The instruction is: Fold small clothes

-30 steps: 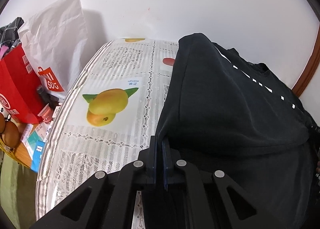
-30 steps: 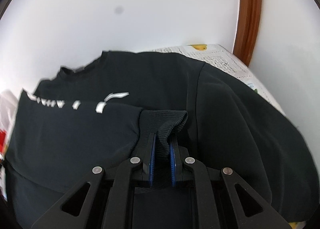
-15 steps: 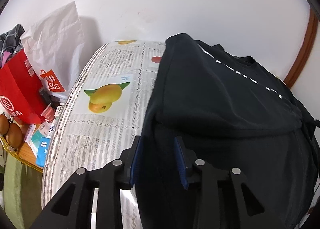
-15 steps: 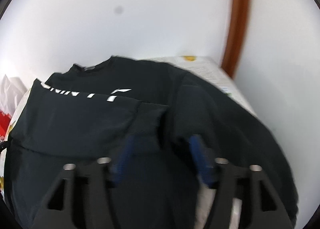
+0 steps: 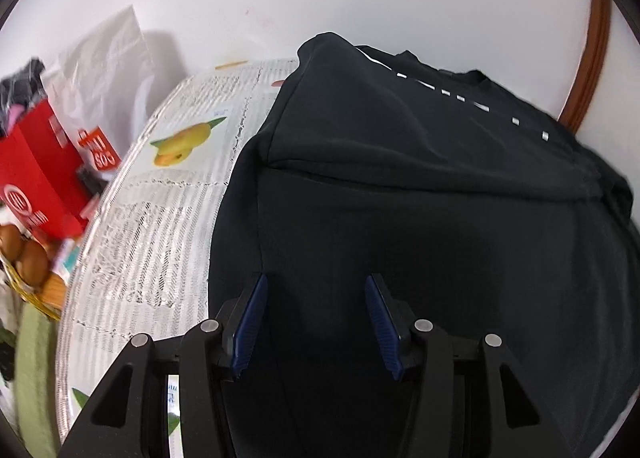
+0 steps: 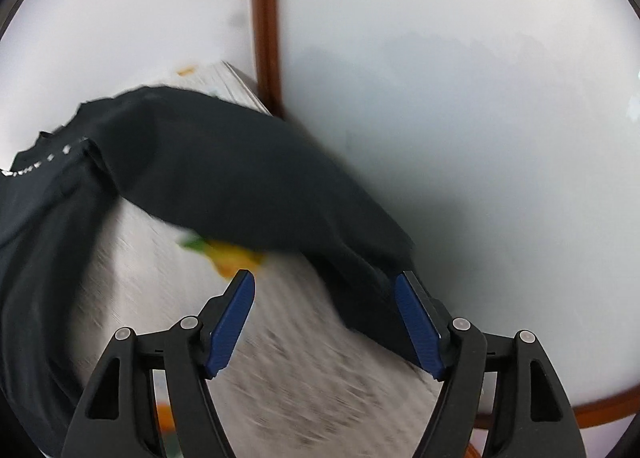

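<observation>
Both claws have just been opening: left claw (image 5: 316,318) gapes over the black shirt (image 5: 420,198) on the table (image 5: 132,258), right claw (image 6: 324,322) wide beside its sleeve (image 6: 360,258). Soft, floppy fabric, so I'd pinch that sleeve cuff.

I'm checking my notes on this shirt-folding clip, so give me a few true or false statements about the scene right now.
1. Both grippers stand open. True: left gripper and right gripper have just been opening, pads clear of cloth.
2. The black shirt is white. False: black with white lettering.
3. One sleeve lies unfolded toward the table's right edge. True.
4. The tablecloth is plain. False: it shows printed mangoes.
5. A red bag stands left of the table. True.
</observation>
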{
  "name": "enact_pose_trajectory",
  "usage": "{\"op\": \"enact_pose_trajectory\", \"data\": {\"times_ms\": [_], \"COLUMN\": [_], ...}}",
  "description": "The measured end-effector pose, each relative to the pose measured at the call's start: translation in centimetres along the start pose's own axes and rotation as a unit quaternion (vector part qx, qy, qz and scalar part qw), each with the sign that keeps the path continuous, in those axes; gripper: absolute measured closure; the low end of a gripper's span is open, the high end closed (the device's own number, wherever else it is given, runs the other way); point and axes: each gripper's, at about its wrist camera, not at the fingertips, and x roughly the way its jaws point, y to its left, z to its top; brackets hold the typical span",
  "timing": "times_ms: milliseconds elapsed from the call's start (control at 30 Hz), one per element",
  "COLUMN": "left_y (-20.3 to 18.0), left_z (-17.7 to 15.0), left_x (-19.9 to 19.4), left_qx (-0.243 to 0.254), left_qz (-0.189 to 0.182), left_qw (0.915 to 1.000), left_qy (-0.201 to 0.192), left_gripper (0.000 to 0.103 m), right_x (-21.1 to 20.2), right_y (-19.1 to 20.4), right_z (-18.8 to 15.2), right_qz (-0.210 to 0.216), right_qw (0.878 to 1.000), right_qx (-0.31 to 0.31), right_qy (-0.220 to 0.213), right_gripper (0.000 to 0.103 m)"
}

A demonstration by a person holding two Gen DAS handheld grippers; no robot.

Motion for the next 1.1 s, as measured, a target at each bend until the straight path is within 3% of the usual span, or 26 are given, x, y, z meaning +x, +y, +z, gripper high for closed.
{"op": "enact_pose_trajectory", "data": {"times_ms": [300, 400, 433, 467, 600, 733, 900, 1000, 1100], "left_y": [-0.3, -0.6, -0.6, -0.5, -0.2, 0.0, 1.3, 2.3, 3.1], "left_z": [-0.2, -0.2, -0.2, -0.2, -0.3, -0.3, -0.4, -0.9, -1.6], "left_x": [0.2, 0.2, 0.2, 0.2, 0.2, 0.0, -1.3, -2.0, -2.7], "left_qx": [0.004, 0.01, 0.01, 0.009, -0.001, -0.003, -0.02, -0.012, -0.001], "left_qz": [0.016, 0.024, 0.024, 0.022, 0.013, 0.009, -0.003, -0.011, 0.0], "left_qw": [0.9999, 0.9996, 0.9996, 0.9997, 0.9999, 0.9999, 0.9997, 0.9998, 1.0], "left_qy": [-0.003, -0.003, -0.003, -0.003, -0.003, -0.004, -0.015, 0.005, 0.001], "left_gripper": [0.05, 0.05, 0.05, 0.05, 0.05, 0.05, 0.05, 0.05, 0.048], "right_x": [3.2, 4.0, 3.9, 3.9, 2.7, -1.4, -7.0, -10.0, -12.2], "right_y": [-0.7, -0.4, -0.2, 0.1, 1.4, 3.1, 9.8, 15.6, 21.8], "right_z": [0.3, 1.2, 1.2, 1.3, 2.2, 4.5, 7.6, 8.9, 9.9], "right_qz": [-0.008, -0.016, -0.031, -0.042, -0.064, -0.059, -0.028, 0.002, 0.047], "right_qw": [1.0, 1.0, 0.999, 0.999, 0.997, 0.995, 0.988, 0.98, 0.972], "right_qx": [-0.014, -0.008, -0.017, -0.029, -0.037, -0.037, -0.082, -0.115, -0.142], "right_qy": [0.0, -0.01, -0.013, -0.014, -0.025, -0.075, -0.129, -0.164, -0.181], "right_gripper": [0.033, 0.061, 0.077, 0.082, 0.089, 0.089, 0.089, 0.089, 0.089]}}
